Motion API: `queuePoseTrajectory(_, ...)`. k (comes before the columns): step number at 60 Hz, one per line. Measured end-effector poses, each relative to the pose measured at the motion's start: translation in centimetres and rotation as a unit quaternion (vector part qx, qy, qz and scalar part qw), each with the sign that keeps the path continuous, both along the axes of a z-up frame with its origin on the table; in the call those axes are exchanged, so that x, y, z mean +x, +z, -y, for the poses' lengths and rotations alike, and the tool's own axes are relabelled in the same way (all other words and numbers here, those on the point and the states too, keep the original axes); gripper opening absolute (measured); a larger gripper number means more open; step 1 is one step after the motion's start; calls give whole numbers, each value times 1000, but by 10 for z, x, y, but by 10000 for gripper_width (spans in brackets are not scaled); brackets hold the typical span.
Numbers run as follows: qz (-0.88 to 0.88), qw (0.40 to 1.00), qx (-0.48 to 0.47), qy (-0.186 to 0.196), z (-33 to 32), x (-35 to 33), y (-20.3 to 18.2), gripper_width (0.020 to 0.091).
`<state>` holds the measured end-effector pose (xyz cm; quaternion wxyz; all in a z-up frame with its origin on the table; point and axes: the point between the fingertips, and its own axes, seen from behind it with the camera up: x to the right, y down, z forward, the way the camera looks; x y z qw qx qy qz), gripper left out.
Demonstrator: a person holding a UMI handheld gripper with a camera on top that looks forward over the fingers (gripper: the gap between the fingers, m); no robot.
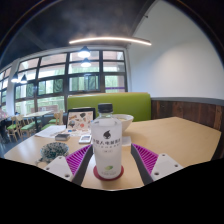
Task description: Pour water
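Your gripper (108,160) fingers stand spread around the white cup (109,150), gaps either side, at the table's (170,135) near edge.

Single view, mounted on the gripper (107,163), looking forward along both fingers at low height, just above the table (175,135). Faces across the table toward its far edge, the green bench (125,104) and windows (70,75) beyond. Very near the cup (108,150) between the fingers. No second view.
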<state>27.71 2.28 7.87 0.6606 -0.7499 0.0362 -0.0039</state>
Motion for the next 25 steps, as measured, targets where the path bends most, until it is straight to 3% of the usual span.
queuePoseTrajectory(13,-16,1000,14,5,89,-28,20,827)
queuePoseTrajectory(25,-35,999,18,31,167,-77,29,829)
